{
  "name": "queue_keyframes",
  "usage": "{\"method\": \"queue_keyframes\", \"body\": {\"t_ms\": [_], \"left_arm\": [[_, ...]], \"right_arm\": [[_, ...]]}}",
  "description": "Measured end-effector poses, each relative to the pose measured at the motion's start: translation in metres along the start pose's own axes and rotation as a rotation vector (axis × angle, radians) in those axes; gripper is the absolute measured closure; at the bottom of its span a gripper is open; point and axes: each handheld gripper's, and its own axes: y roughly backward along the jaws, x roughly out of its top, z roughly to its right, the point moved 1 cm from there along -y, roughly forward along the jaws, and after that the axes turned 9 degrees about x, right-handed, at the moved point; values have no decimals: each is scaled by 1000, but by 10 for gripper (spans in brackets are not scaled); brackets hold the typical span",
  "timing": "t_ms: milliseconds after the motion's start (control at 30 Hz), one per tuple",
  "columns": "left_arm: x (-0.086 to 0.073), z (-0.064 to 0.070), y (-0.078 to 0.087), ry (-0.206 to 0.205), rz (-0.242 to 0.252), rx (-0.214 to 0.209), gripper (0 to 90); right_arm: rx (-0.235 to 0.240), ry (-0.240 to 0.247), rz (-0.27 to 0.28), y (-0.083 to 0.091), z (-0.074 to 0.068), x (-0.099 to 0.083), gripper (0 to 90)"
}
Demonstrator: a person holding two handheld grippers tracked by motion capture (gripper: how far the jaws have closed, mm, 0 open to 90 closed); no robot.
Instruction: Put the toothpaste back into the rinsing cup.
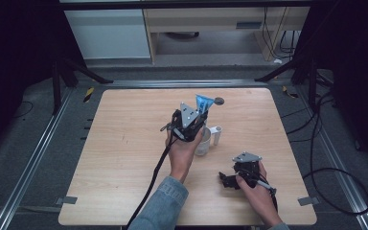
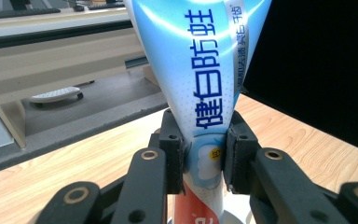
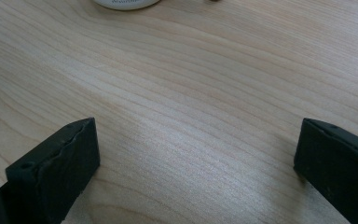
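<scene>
Toothpaste tube (image 2: 200,88): blue-and-white, with blue printed characters and a red band near its lower end; it stands upright, its wide flat crimp pointing up, clamped between the jaws of the left gripper (image 2: 204,156).
Where it is: in the high view the tube (image 1: 202,103) rises above the left gripper (image 1: 190,122), over the middle of the tabletop (image 1: 124,143), just above a clear cup (image 1: 202,145).
Left jaws: closed on the tube's narrow lower body, one pad on each flat side; the grip looks firm and square.
Right gripper (image 1: 239,177): rests low near the front right of the tabletop, well apart from the tube; its jaws are spread wide with nothing between them but bare wood.
Cup: stands just under the left hand, with a small white cylinder (image 1: 216,135) just beside it; whether the tube's lower end is inside the cup I cannot tell.
Other item: a small dark round disc (image 1: 219,100) lies toward the far edge.
Done, as I judge: the tube is picked up and held upright over the cup.
Left, as I judge: settling the tube in the cup and letting go, or lifting it clear; the right gripper has no part in hand yet.
</scene>
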Motion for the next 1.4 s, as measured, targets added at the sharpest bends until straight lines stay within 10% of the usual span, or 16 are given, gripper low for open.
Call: {"method": "queue_keyframes", "body": {"t_ms": [1400], "left_arm": [[-22, 6, -11, -19, -72, -2, 722]], "right_arm": [[5, -17, -3, 1, -1, 0, 3]]}}
